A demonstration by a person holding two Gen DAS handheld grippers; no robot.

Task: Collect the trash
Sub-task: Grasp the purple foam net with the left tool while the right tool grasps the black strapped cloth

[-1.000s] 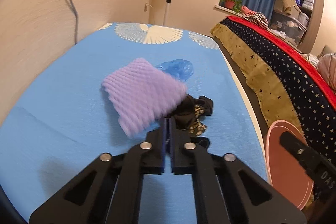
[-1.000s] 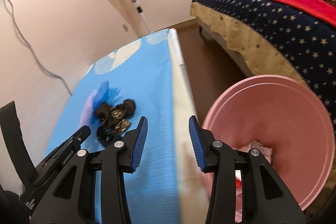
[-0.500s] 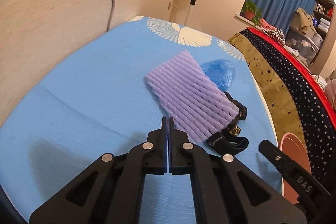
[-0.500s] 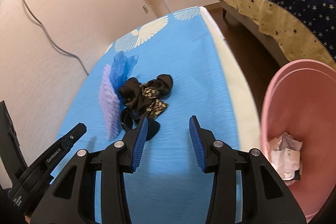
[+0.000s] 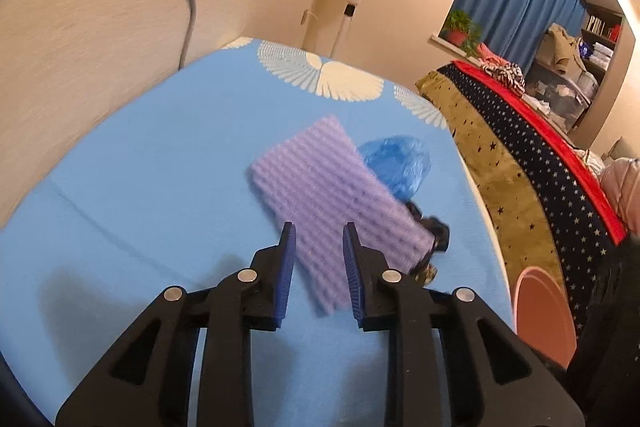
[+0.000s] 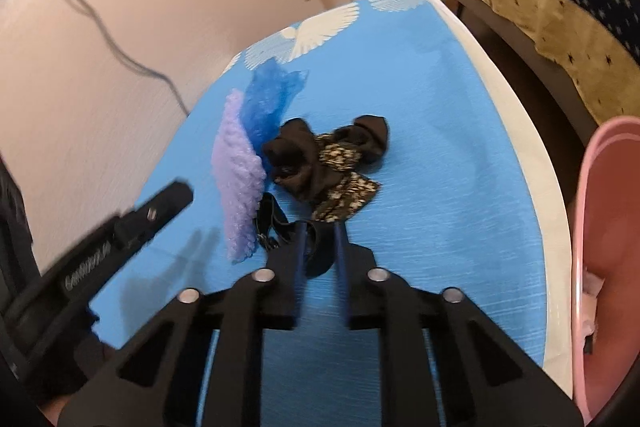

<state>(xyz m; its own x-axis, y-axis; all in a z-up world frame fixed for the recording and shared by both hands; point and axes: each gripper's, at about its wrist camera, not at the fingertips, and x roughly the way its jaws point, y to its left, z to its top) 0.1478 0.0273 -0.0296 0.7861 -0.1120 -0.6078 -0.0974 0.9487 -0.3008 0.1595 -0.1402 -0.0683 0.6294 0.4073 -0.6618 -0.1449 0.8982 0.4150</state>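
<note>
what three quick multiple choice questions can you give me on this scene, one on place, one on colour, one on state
1. Where is the pink bin relative to the blue-covered table?
A. on top of it
B. off its side edge
C. at its far end by the fan

2. What colour is the foam net?
A. purple
B. green
C. white

3. How does the left gripper stand?
A. shut on the foam net
B. shut on nothing
C. open

Key:
1 B: the bin's rim shows beyond the table's pale edge, lower than the tabletop.
2 A: its ribbed surface is pale purple in both views.
3 C: a clear gap shows between the pads. The jaws have just been opening, and the net lies on the table between and beyond them, unpressed.
</note>
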